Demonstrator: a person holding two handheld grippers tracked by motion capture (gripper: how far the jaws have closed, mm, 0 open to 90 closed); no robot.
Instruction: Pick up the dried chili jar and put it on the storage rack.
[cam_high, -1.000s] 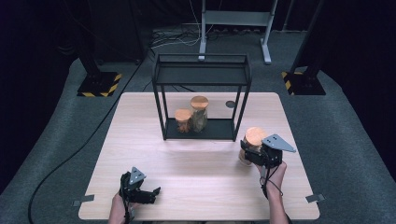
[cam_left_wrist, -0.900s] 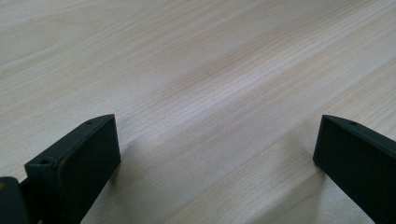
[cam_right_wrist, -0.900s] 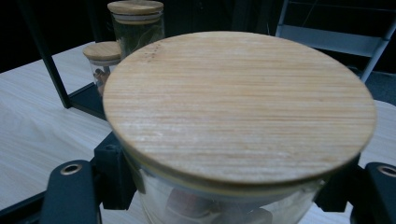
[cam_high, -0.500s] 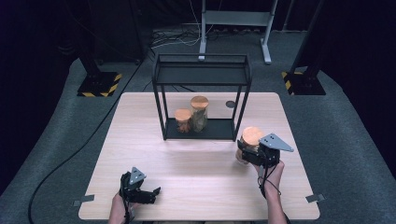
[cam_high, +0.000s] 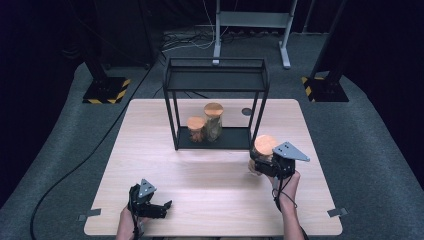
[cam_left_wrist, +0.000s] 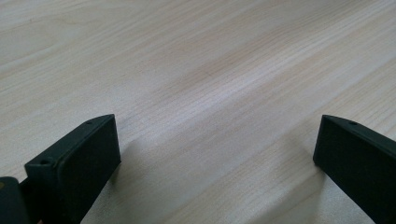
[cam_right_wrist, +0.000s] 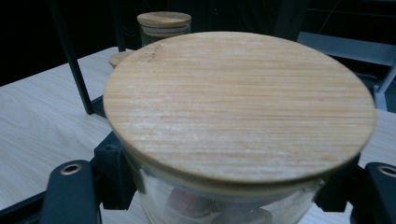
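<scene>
One glass jar (cam_right_wrist: 224, 200) with wooden lid (cam_high: 263, 143) clamped in right gripper (cam_high: 260, 162) — just beside black rack (cam_high: 216, 82), left gripper (cam_high: 162, 207) spread wide, nothing held, low over tabletop (cam_high: 210, 175).

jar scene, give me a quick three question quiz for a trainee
1. True or false: the right gripper is shut on a jar with a wooden lid.
2. How many jars stand on the bottom shelf of the black rack?
A. one
B. two
C. three
3. What lies between the jaws of the left gripper?

Key
1. True.
2. B: a short jar and a tall jar.
3. Nothing; the jaws stand open over the bare table.
</scene>
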